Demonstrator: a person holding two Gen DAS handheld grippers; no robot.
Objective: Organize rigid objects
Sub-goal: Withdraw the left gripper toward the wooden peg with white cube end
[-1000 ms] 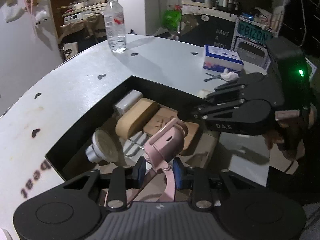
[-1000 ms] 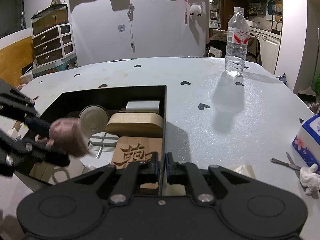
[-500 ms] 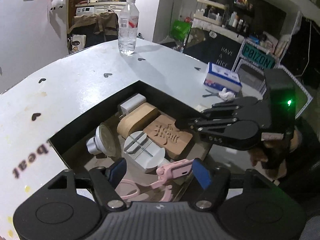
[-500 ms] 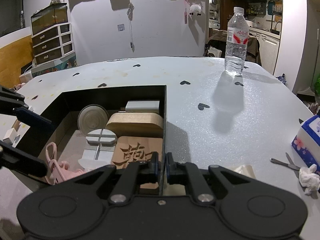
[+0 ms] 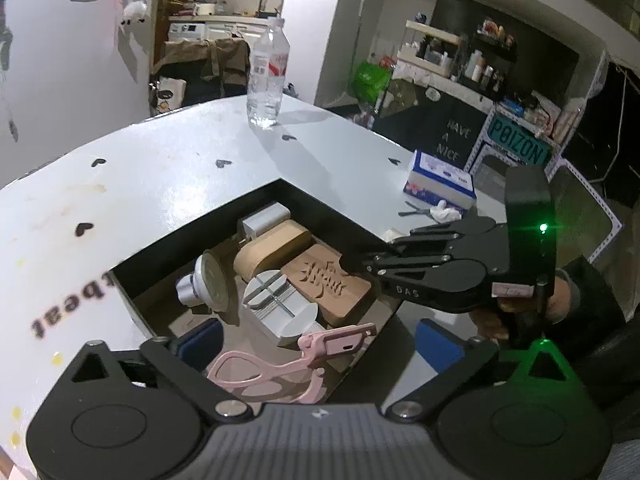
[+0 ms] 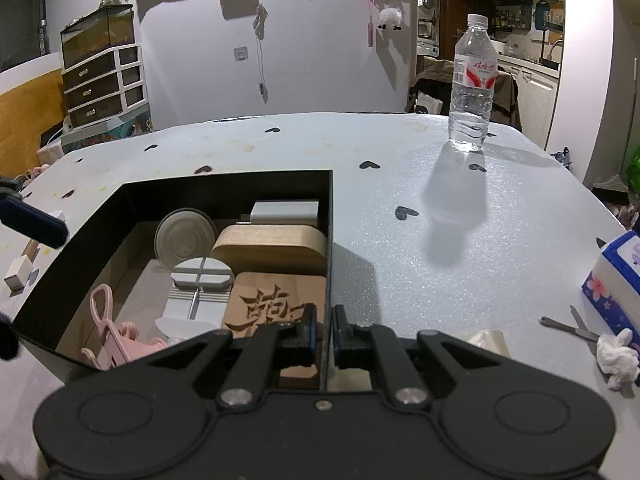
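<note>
Jaws of the left gripper (image 5: 316, 344) are seen spread wide, blue pads far apart, nothing held between them. Jaws of the right gripper (image 6: 324, 330) are seen clenched on the right-hand wall of the black box (image 6: 330, 240), one pad inside and one outside that wall.

Pink clip-like tool (image 5: 288, 364) is recorded lying flat on the box floor, lower centre of the left wrist frame, between the spread pads but touched by neither. In the right wrist frame it appears at the lower left of the box interior (image 6: 116, 336).

Other contents noted inside the box:
- carved wooden block (image 6: 276, 308), lower right of the interior, just above the clenched pads;
- rounded wooden case (image 6: 270, 246), directly above the carved block in the frame;
- grey rectangular block (image 6: 285, 213), against the far wall;
- round disc (image 6: 185, 240) standing on edge, left of the wooden case;
- white slotted piece (image 6: 198, 292), left of the carved block.

On the tabletop (image 6: 420, 208): water bottle (image 6: 474, 88) upright at upper right; tissue box (image 6: 616, 280) at the right edge; crumpled tissue (image 6: 616, 354) and a metal tool (image 6: 570, 328) just beside it.
</note>
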